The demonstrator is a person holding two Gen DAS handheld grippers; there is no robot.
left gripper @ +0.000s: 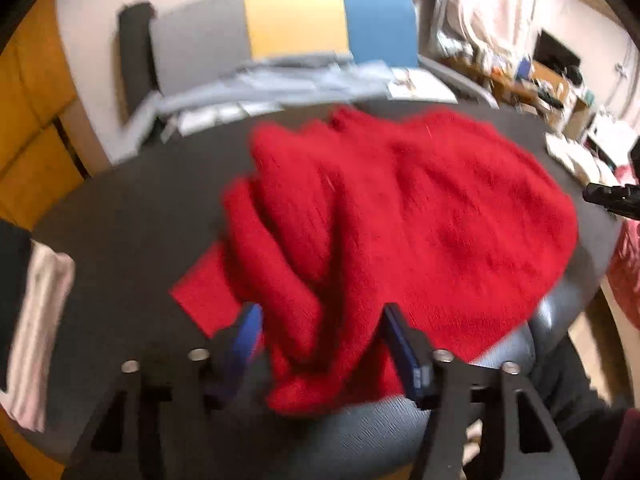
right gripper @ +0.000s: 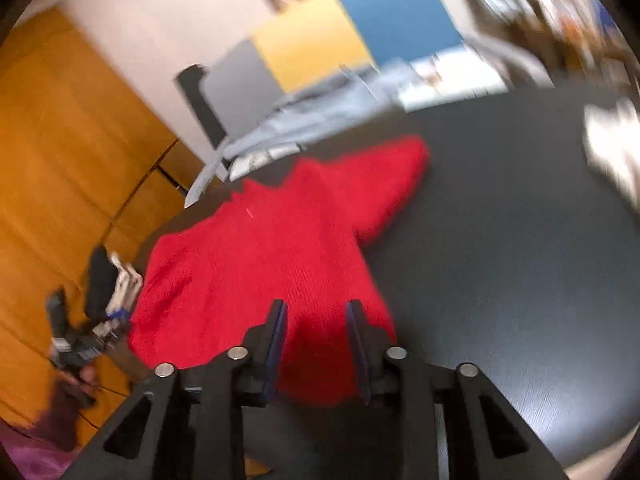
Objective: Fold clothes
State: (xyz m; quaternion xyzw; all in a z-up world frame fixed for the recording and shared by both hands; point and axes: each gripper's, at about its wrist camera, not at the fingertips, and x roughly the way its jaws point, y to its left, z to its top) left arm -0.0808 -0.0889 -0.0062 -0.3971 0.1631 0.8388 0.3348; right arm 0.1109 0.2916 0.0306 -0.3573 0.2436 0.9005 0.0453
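Note:
A fuzzy red sweater [left gripper: 420, 216] lies rumpled on the dark round table [left gripper: 132, 220], its near edge hanging over the table's rim. My left gripper [left gripper: 322, 328] stands open, with a bunched fold of the sweater between its blue pads and not pinched. In the right wrist view the sweater [right gripper: 260, 256] spreads flat with one sleeve stretched toward the back. My right gripper [right gripper: 317, 316] is open over the near hem, and red cloth shows between its fingers. The other gripper's tip [left gripper: 612, 198] pokes in at the right edge of the left wrist view.
A light blue cloth [left gripper: 280, 84] and papers lie at the table's far edge, before grey, yellow and blue panels [left gripper: 296, 20]. Folded white and dark clothes [left gripper: 32, 320] sit at the left. A grey-blue chair seat [left gripper: 360, 432] is below the near rim. Wooden cabinets [right gripper: 60, 140] stand left.

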